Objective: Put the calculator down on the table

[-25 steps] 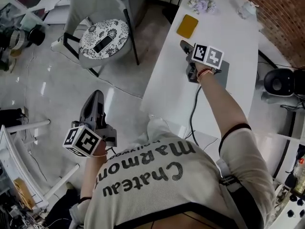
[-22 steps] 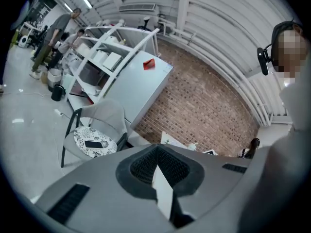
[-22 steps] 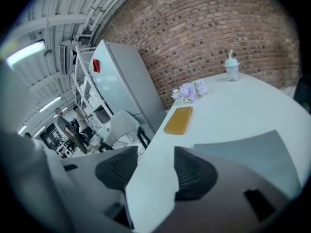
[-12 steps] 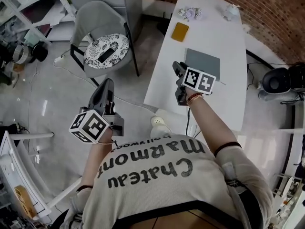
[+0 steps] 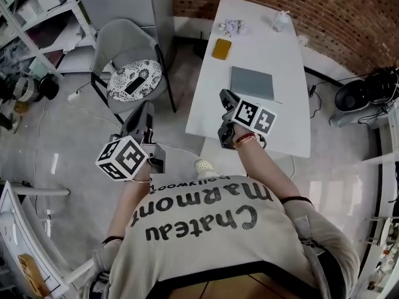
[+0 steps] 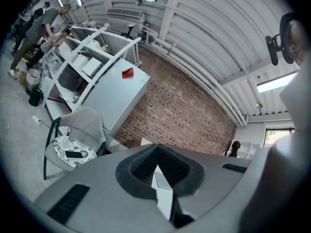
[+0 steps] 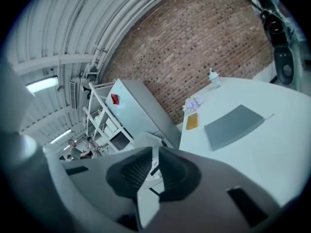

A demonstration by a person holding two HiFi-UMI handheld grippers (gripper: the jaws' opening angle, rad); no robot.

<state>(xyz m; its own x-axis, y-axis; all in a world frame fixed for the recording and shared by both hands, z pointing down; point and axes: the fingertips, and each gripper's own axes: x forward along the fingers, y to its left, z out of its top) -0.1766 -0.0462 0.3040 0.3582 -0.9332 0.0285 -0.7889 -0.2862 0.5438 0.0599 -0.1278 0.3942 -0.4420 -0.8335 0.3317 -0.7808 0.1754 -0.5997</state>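
Note:
A flat grey rectangular slab [image 5: 251,83], which I take for the calculator, lies alone on the white table [image 5: 274,126]; it also shows in the right gripper view [image 7: 234,126]. My right gripper [image 5: 223,95] hovers by the table's near left edge, a short way back from the slab and apart from it. Its jaws have just been closing, and its tips [image 7: 155,152] stand almost together with nothing between them. My left gripper [image 5: 147,106] hangs over the floor between the chair and the table, shut and empty [image 6: 156,149].
A yellow flat item [image 5: 221,48], a small pale cluster [image 5: 232,25] and a white object [image 5: 280,20] sit at the table's far end. A grey chair [image 5: 121,39] with a black device [image 5: 133,86] on its patterned cushion stands to the left. Shelving lines the left.
My right gripper has drawn back from the grey slab toward the table's near edge, leaving the slab lying there. My left gripper has risen and come closer to the table.

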